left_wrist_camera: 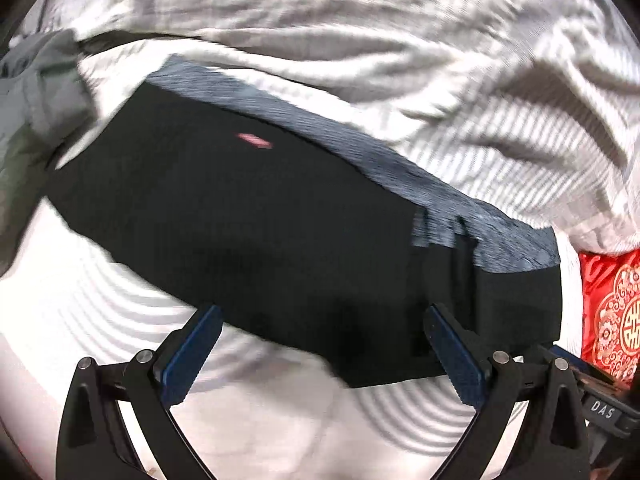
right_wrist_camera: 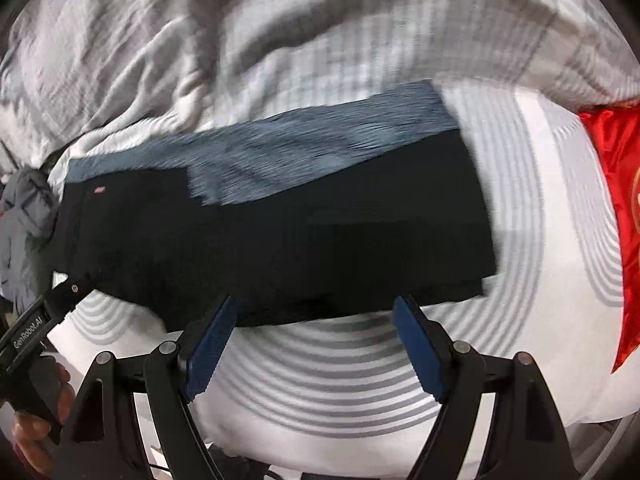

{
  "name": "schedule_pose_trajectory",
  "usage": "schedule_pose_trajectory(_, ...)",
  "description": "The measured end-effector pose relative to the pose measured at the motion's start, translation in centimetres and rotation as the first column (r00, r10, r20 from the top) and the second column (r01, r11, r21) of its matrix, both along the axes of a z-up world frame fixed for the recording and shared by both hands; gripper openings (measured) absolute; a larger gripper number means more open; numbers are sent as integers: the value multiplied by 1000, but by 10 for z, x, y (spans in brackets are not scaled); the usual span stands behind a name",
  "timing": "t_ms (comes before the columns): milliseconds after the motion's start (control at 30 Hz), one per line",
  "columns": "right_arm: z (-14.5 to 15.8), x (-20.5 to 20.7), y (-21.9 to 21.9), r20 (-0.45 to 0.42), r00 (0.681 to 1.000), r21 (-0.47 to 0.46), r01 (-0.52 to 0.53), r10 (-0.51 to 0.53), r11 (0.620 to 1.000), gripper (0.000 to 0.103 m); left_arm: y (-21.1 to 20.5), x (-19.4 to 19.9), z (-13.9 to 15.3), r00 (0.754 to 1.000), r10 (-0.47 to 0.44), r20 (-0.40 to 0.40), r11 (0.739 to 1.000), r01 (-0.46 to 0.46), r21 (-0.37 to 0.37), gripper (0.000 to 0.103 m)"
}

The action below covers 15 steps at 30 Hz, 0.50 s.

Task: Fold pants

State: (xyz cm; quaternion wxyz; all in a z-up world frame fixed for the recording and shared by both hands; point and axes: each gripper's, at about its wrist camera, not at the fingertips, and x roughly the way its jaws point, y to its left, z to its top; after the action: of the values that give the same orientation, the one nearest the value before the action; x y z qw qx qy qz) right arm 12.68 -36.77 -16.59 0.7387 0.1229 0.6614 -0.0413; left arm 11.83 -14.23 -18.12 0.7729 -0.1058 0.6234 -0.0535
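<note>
Black pants (left_wrist_camera: 280, 232) with a grey-blue band (left_wrist_camera: 360, 160) along the far edge and a small pink mark (left_wrist_camera: 254, 140) lie folded flat on a white striped bed sheet (left_wrist_camera: 120, 304). My left gripper (left_wrist_camera: 324, 312) hangs above their near edge, open, nothing between its blue pads. The same pants (right_wrist_camera: 280, 232) fill the middle of the right wrist view. My right gripper (right_wrist_camera: 316, 304) also stands open and empty over their near edge. The left gripper's black body (right_wrist_camera: 28, 340) and the hand holding it (right_wrist_camera: 44, 420) show at lower left.
A rumpled white-and-grey striped duvet (left_wrist_camera: 360, 20) lies beyond the pants. A grey garment (left_wrist_camera: 36, 92) is bunched at the left. A red embroidered cushion (left_wrist_camera: 612, 312) sits at the right, seen again as red cushion (right_wrist_camera: 616, 200). Bare sheet (right_wrist_camera: 340, 380) lies in front.
</note>
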Motion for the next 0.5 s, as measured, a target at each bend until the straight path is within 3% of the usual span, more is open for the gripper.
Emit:
schedule_pose_trajectory(233, -10, 21, 90, -32, 994, 25, -102, 103, 994, 83, 83, -6, 3, 993, 117, 16, 993, -117, -2, 102)
schedule_pose_trajectory(333, -10, 35, 123, -27, 986, 19, -163, 164, 986, 83, 122, -5, 2, 976, 214, 31, 977, -213, -18, 102)
schedule_pose_trajectory(500, -6, 50, 153, -28, 974, 15, -225, 225, 974, 83, 177, 5, -16, 930, 367, 13, 927, -365, -92, 102)
